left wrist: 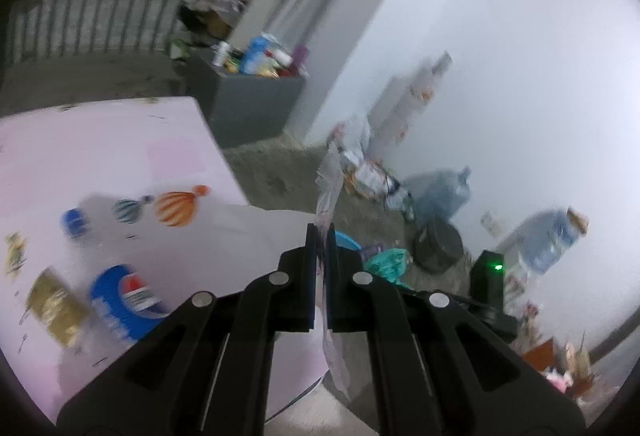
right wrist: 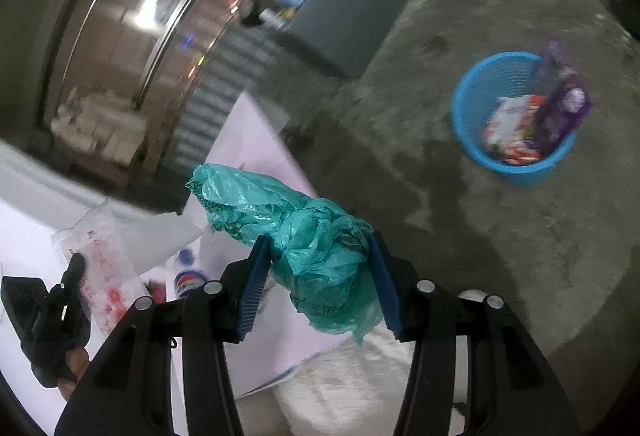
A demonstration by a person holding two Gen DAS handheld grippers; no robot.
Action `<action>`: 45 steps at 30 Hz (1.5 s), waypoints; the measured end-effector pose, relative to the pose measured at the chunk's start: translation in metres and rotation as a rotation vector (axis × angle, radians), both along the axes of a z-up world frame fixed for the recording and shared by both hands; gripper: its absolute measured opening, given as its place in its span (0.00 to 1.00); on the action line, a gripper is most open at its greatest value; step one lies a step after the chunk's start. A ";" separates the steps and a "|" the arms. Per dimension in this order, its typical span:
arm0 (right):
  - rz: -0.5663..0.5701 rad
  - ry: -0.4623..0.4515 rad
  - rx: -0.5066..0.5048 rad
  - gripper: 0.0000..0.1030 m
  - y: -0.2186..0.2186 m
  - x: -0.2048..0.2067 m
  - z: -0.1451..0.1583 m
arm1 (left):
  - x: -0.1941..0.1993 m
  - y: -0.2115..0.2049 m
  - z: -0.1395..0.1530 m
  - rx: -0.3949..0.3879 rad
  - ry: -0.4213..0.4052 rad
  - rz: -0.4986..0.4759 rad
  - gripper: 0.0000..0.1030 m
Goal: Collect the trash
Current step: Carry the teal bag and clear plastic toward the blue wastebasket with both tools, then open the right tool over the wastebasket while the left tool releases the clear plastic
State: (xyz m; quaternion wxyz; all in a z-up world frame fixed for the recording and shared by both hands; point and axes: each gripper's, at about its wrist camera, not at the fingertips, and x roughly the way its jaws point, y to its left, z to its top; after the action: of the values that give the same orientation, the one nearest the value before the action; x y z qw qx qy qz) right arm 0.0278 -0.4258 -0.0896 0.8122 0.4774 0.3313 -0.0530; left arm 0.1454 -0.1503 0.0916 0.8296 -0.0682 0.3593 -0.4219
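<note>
The right gripper (right wrist: 320,276) has its 2 blue pads pressed on a crumpled teal plastic bag (right wrist: 296,232), so it is partly closed and the bag fills the gap between the jaws. The left gripper (left wrist: 320,268) is almost fully closed, with a thin clear plastic wrapper (left wrist: 330,196) pinched between its pads; the wrapper sticks out above and hangs below the fingers.

Both pieces of trash are lifted off the white table (left wrist: 100,156). The blue basket (right wrist: 472,116) stands on the concrete floor, well apart from the right gripper, and it already holds a purple pack and a red and white pack. So the step in hand seems to be the carrying to the basket. I think the next move needs each gripper to come above the rim and only then open, because light plastic can drift aside.

On the table some bottles and a gold packet remain. Both views are blurred by motion, so labels cannot be read. The basket is mostly hidden behind the fingers in the left wrist view.
</note>
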 end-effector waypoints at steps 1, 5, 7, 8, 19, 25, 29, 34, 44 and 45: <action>-0.028 0.004 0.003 0.48 -0.009 -0.009 -0.002 | 0.000 -0.015 -0.003 0.019 -0.003 -0.017 0.02; -0.154 0.030 0.012 0.48 -0.054 -0.046 -0.012 | 0.003 -0.082 -0.021 0.088 0.030 -0.094 0.02; -0.200 0.041 0.021 0.48 -0.072 -0.057 -0.016 | 0.004 -0.115 -0.030 0.126 0.040 -0.125 0.02; -0.222 0.047 0.027 0.48 -0.082 -0.061 -0.018 | 0.004 -0.133 -0.036 0.143 0.047 -0.144 0.02; -0.341 0.061 0.106 0.48 -0.182 -0.034 -0.038 | 0.014 -0.297 -0.094 0.288 0.060 -0.272 0.02; -0.359 0.076 0.137 0.50 -0.231 0.014 -0.058 | 0.032 -0.359 -0.128 0.325 0.077 -0.272 0.03; -0.327 0.126 0.167 0.66 -0.256 0.040 -0.101 | 0.044 -0.391 -0.167 0.454 0.110 -0.257 0.40; -0.338 0.252 0.258 0.66 -0.250 0.028 -0.158 | 0.053 -0.379 -0.187 0.460 0.205 -0.206 0.42; -0.306 0.218 0.240 0.66 -0.192 -0.028 -0.142 | 0.043 -0.321 -0.148 0.438 0.153 -0.165 0.44; -0.297 0.218 0.224 0.66 -0.185 -0.032 -0.138 | 0.040 -0.315 -0.141 0.425 0.148 -0.165 0.44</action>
State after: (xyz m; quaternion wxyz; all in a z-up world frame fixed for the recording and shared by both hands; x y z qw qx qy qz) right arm -0.0045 -0.6111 -0.2272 0.6965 0.5998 0.3470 -0.1863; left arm 0.1852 -0.4652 -0.0499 0.7592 0.1071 0.5044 -0.3971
